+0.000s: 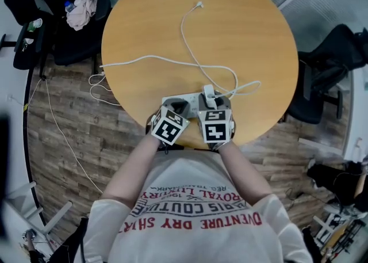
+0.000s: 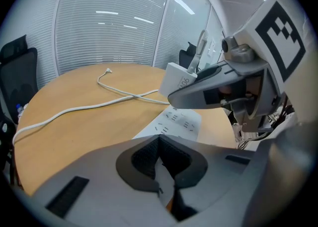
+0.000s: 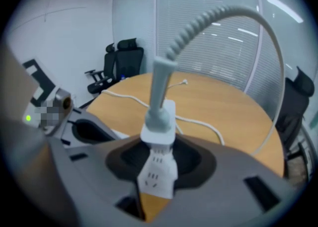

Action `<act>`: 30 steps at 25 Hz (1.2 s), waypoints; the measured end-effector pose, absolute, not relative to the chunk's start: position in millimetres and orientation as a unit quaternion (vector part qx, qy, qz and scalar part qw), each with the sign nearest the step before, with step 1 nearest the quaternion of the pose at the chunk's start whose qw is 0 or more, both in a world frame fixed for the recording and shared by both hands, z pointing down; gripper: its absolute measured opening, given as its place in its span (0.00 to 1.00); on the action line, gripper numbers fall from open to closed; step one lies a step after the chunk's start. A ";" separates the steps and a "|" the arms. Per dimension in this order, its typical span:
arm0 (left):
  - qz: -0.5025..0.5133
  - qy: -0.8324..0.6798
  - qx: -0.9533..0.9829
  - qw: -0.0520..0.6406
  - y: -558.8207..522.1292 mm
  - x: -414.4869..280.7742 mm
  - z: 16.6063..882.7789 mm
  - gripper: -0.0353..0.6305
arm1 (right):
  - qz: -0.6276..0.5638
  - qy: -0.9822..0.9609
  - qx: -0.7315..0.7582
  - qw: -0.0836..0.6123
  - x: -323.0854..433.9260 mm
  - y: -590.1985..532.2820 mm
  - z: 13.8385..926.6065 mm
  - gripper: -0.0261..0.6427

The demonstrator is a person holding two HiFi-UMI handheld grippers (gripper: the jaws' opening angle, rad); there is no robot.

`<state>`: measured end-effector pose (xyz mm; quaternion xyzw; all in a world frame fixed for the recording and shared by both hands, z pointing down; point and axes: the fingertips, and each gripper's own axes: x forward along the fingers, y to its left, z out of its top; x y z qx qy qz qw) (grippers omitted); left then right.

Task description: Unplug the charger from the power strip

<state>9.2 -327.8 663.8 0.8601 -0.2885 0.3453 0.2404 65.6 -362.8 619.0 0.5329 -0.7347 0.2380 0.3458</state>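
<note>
Charger (image 3: pixel 158 126) sits clamped in right hand-held gripper (image 3: pixel 159 160), left hand-held gripper (image 2: pixel 162 165) closed on power strip (image 2: pixel 176 121); pull-out step, next needs straight lift clear of sockets.

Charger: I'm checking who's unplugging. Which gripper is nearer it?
Right. The right gripper is clamped on the charger; the left gripper grips the strip beside it, clear of the charger.

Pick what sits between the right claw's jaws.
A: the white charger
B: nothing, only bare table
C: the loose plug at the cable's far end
A: the right claw is closed on the white charger, whose cable arches up and away from it.
</note>
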 end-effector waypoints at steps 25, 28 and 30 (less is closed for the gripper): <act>0.216 -0.347 0.903 0.135 -361.7 7.2 534.6 0.10 | 0.180 -0.793 0.539 0.220 76.2 -360.6 505.1 0.27; 0.175 -0.361 0.911 0.097 -371.0 0.7 491.8 0.10 | 0.153 -0.805 0.536 0.204 69.3 -366.8 482.8 0.27; 0.153 -0.368 0.914 0.074 -374.3 -4.9 465.8 0.10 | 0.138 -0.813 0.533 0.190 64.3 -369.5 467.5 0.27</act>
